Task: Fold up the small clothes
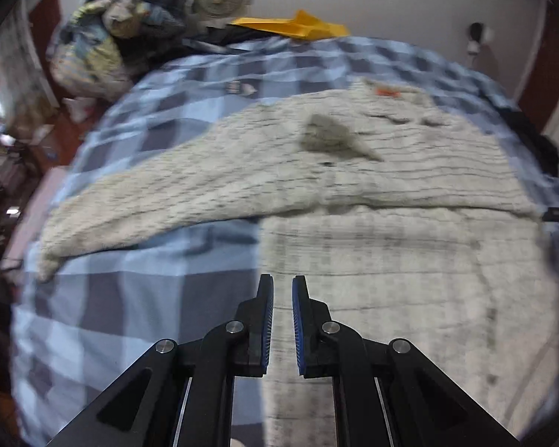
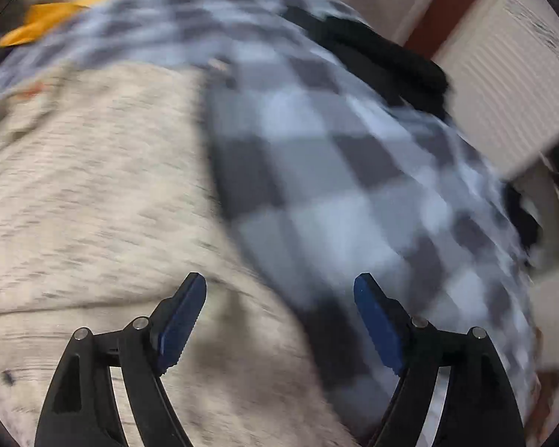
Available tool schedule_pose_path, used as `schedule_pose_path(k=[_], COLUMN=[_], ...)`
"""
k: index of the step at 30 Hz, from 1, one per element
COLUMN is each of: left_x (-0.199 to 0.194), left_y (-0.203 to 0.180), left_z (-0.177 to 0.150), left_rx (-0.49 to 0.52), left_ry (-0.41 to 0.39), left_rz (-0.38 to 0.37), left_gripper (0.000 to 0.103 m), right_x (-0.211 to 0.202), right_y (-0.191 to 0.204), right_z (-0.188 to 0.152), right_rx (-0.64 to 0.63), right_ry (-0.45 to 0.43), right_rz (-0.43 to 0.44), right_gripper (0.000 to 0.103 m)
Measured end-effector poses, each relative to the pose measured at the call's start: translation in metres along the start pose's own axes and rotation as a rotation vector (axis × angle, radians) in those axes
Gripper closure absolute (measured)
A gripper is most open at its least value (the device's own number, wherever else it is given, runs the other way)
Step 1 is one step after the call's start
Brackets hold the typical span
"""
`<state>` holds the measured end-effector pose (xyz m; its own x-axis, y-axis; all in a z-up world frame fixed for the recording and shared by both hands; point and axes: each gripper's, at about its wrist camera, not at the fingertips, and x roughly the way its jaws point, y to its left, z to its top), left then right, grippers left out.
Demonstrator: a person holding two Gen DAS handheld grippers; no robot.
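Observation:
A cream knitted sweater [image 1: 354, 193] with thin dark stripes lies on a blue checked bedspread [image 1: 130, 298]. One sleeve stretches out to the left, and a fold crosses its body. My left gripper [image 1: 282, 283] hovers over the sweater's left edge near the hem, its jaws a narrow gap apart and empty. In the right wrist view the sweater [image 2: 93, 193] fills the left half. My right gripper [image 2: 279, 290] is wide open above the sweater's right edge and the bedspread [image 2: 335, 186], holding nothing. Both views are motion blurred.
A yellow cloth [image 1: 298, 26] lies at the far end of the bed, also in the right wrist view [image 2: 52, 15]. A pile of bedding [image 1: 119, 37] sits at the far left. Dark clothing [image 2: 384, 56] lies on the bed's right side, next to a white wall panel [image 2: 503, 74].

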<state>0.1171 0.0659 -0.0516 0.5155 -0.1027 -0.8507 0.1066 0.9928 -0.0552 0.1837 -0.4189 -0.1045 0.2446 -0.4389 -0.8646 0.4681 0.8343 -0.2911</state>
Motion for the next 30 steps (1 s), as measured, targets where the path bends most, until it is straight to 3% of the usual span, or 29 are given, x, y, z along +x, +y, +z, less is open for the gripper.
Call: schedule_pose_path(k=[1,3,4,5,6,7,8,10,12,14,17,20,21,24,25,27,30], left_x=[-0.002,-0.007,-0.01,-0.014,-0.017,-0.022,-0.025,-0.03,-0.03,-0.033,-0.042,-0.048,-0.049,-0.042,-0.04,-0.03,0.0], left_y=[0.001,0.0,-0.002,-0.006,-0.007,-0.01,-0.01,-0.007,-0.003,0.001,0.003,0.017,0.026,0.076,0.09,0.125,0.182], left_z=[0.0,0.001,0.0,0.0,-0.001,-0.003,-0.004,-0.004,-0.004,-0.004,-0.006,-0.012,-0.014,-0.019,-0.021,-0.028,-0.037], left_rx=[-0.006,-0.008,-0.003,0.012,0.023,0.038,0.046,0.025,-0.017,-0.026,-0.003,-0.012,-0.039,-0.181,-0.214,-0.268,-0.369], left_ry=[0.008,0.009,0.004,-0.001,-0.009,-0.023,-0.031,-0.037,-0.03,-0.044,-0.093,-0.104,-0.094,-0.023,-0.018,-0.013,0.052], left_rz=[-0.061,-0.107,-0.099,-0.085,-0.082,-0.094,-0.123,-0.192,-0.182,-0.14,-0.011,0.098,0.094,-0.069,-0.09,-0.046,0.043], left_gripper=[0.094,0.094,0.09,0.079,0.066,0.012,0.001,0.0,0.0,0.0,0.0,0.0,0.0,0.0,0.0,0.0,0.013], right_x=[-0.003,-0.019,-0.026,-0.038,-0.049,-0.063,-0.08,-0.09,-0.105,-0.114,-0.127,-0.134,-0.134,-0.141,-0.143,-0.146,-0.147], right_y=[-0.011,-0.034,-0.039,-0.044,-0.047,-0.049,-0.05,-0.036,-0.025,-0.013,-0.001,0.015,0.019,0.033,0.035,0.041,0.049], right_z=[-0.004,-0.017,-0.02,-0.025,-0.028,-0.035,-0.044,-0.045,-0.064,-0.08,-0.105,-0.121,-0.123,-0.131,-0.133,-0.137,-0.139], right_rx=[0.043,0.11,0.128,0.148,0.16,0.165,0.158,0.127,0.077,0.044,0.02,-0.028,-0.035,-0.059,-0.066,-0.079,-0.107], right_ry=[0.015,0.013,0.008,-0.006,-0.025,-0.05,-0.087,-0.132,-0.165,-0.169,-0.181,-0.165,-0.159,-0.159,-0.165,-0.174,-0.194], right_rz=[0.005,0.057,0.072,0.088,0.104,0.123,0.149,0.171,0.19,0.221,0.293,0.297,0.294,0.286,0.284,0.28,0.259], right_gripper=[0.024,0.024,0.024,0.024,0.024,0.024,0.024,0.024,0.024,0.024,0.024,0.024,0.024,0.024,0.024,0.024,0.024])
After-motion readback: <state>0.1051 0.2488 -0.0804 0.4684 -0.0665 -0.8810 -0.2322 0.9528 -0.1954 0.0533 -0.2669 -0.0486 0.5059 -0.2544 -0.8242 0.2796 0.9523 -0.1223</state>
